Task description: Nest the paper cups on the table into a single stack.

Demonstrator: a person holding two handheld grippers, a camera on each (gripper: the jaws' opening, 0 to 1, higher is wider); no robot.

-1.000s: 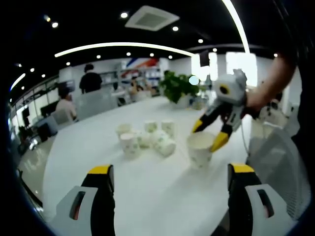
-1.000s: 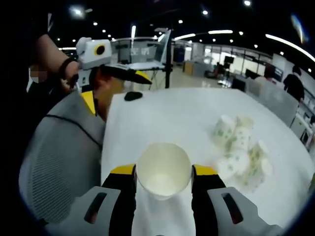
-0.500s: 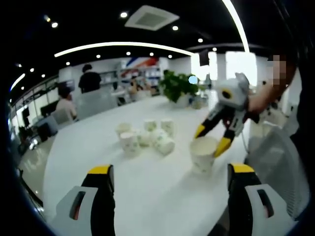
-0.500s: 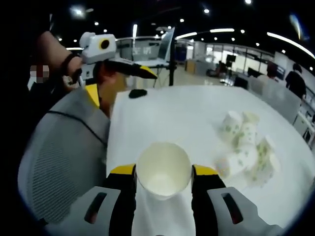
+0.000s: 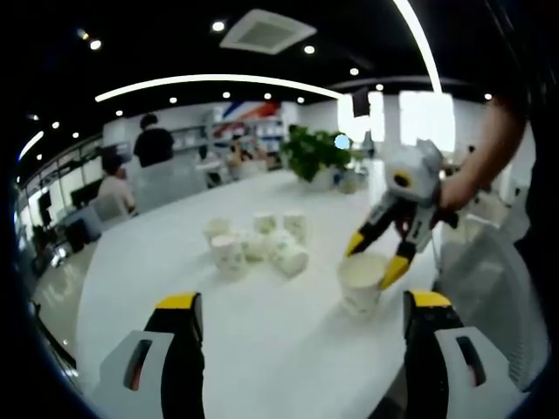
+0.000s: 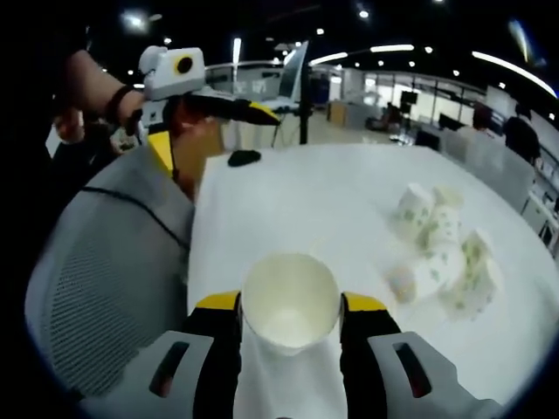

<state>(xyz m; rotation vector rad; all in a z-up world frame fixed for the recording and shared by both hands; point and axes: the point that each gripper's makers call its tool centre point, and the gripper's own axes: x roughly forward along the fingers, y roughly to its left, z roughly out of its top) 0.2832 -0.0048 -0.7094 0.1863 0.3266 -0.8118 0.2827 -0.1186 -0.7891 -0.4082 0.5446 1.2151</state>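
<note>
**One cup held, cluster ahead**

Right gripper (image 6: 288,327): clamped on upright paper cup (image 6: 290,303), mouth up. Left gripper (image 5: 301,349): wide, holding nothing. Loose cups (image 5: 258,244) clustered mid-table (image 5: 262,349), straight ahead of left gripper, farther from right.

Both views are moderately bright, lit from overhead by recessed ceiling spots (image 5: 219,26) and curved light strips (image 5: 218,82); a far window (image 5: 425,118) is overexposed. The white table (image 5: 262,323) shows mild glare and soft, faint shadows. Fisheye distortion bends straight lines near the edges. Detail is soft throughout, and distant figures are blurred.
</note>
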